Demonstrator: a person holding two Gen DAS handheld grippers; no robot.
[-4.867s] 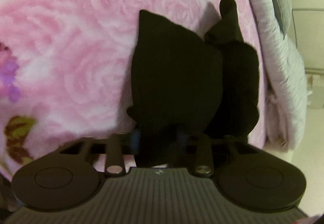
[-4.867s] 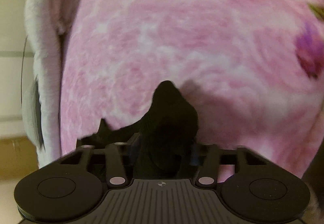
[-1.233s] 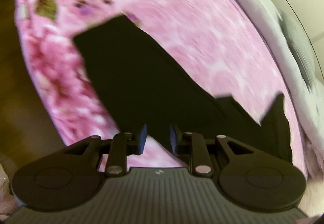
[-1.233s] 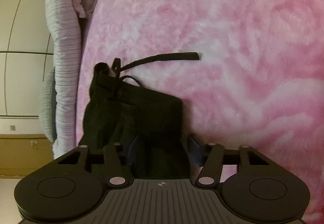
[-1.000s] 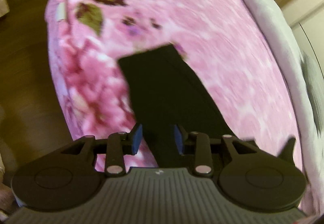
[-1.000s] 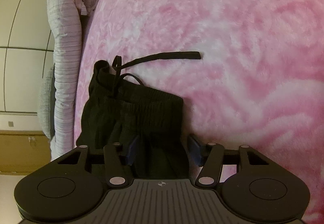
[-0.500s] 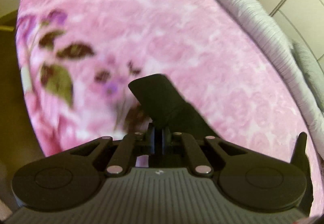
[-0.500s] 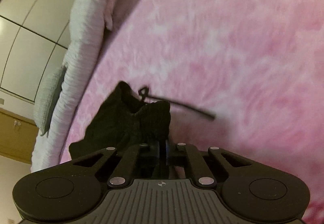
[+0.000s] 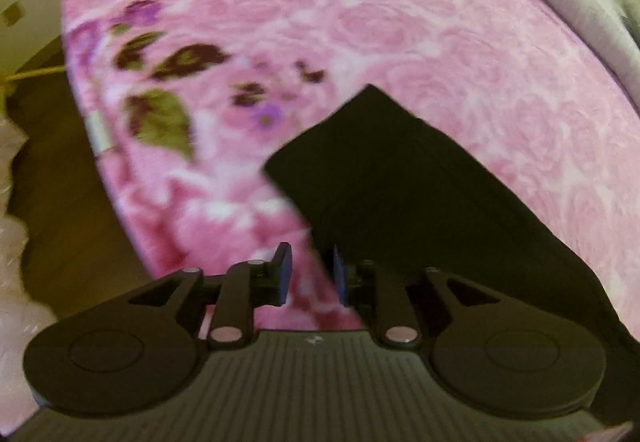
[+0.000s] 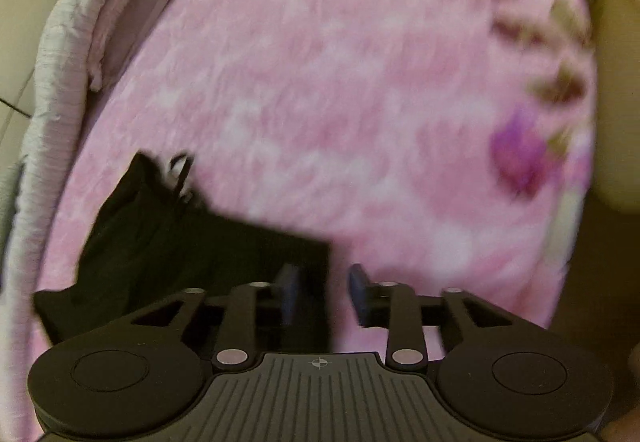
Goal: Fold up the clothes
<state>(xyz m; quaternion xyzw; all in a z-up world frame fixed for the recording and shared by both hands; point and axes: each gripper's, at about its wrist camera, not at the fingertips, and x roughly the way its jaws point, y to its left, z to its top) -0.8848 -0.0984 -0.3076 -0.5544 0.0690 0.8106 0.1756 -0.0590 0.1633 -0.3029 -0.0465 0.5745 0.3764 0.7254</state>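
Jaws opening both sides; only right view shows garment's (image 10: 168,242) drawstring (image 10: 182,170).

Gripper: your right gripper (image 10: 322,292) pointed down at the bed, its jaws opening, pads apart.
Garment: the black trousers (image 10: 168,234) lay crumpled at lower left; their edge reached in between your pads, though blur hid any contact.
Drawstring: a loop (image 10: 181,166) showed at the waistband.
Bedding: a pink blanket (image 10: 340,94) lay underneath you.
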